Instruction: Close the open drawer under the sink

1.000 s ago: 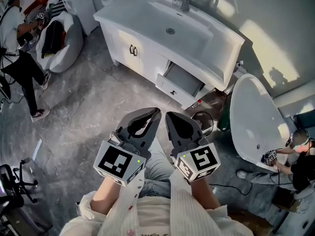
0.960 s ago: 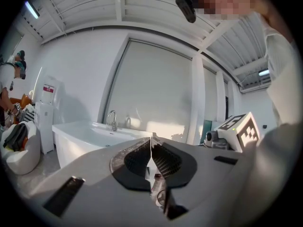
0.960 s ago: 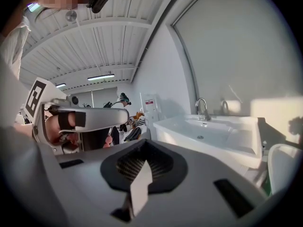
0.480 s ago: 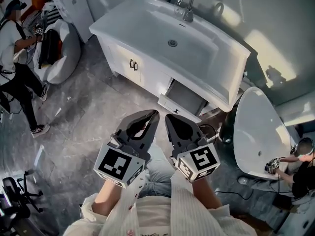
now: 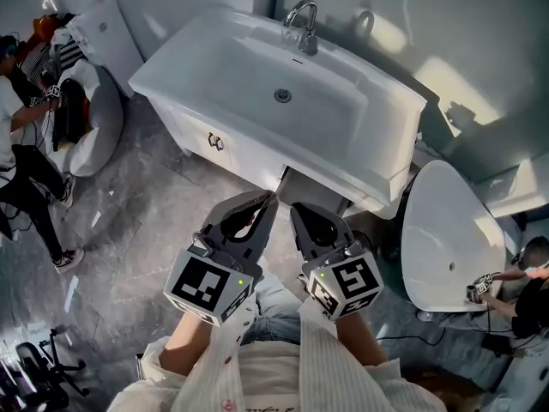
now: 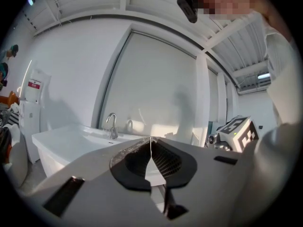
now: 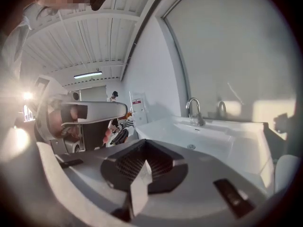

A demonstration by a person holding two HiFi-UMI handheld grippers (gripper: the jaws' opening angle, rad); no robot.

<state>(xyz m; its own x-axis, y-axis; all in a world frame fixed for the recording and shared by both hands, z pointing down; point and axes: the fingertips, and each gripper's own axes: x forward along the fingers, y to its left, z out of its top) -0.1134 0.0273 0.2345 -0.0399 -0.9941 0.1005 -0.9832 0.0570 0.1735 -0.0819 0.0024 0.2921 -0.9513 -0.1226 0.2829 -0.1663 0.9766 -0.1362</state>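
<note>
- The grey marbled floor (image 5: 146, 221) fills the left and centre of the head view. There's open room between the person's knees and the cabinet front. A bean bag (image 5: 90, 123) and another person (image 5: 17, 144) sit at the far left edge.
- The white sink cabinet (image 5: 193, 131) runs from the upper left down toward centre right. Its basin (image 5: 300, 75) shows only the drain, and the faucet (image 5: 302, 24) stands on the back rim.
- A white oval fixture (image 5: 446, 230) crowds the right side, near the cabinet's right end.
- The drawer (image 5: 304, 187) sticks out open under the sink's front edge at centre frame. Its inside is in shadow, so I can't tell the contents.
- The left claw (image 5: 271, 197) is pressed closed and empty, with its tip just below the drawer and apart from it.
- The right claw (image 5: 296, 206) is beside it, also closed on nothing and not touching the drawer.
</note>
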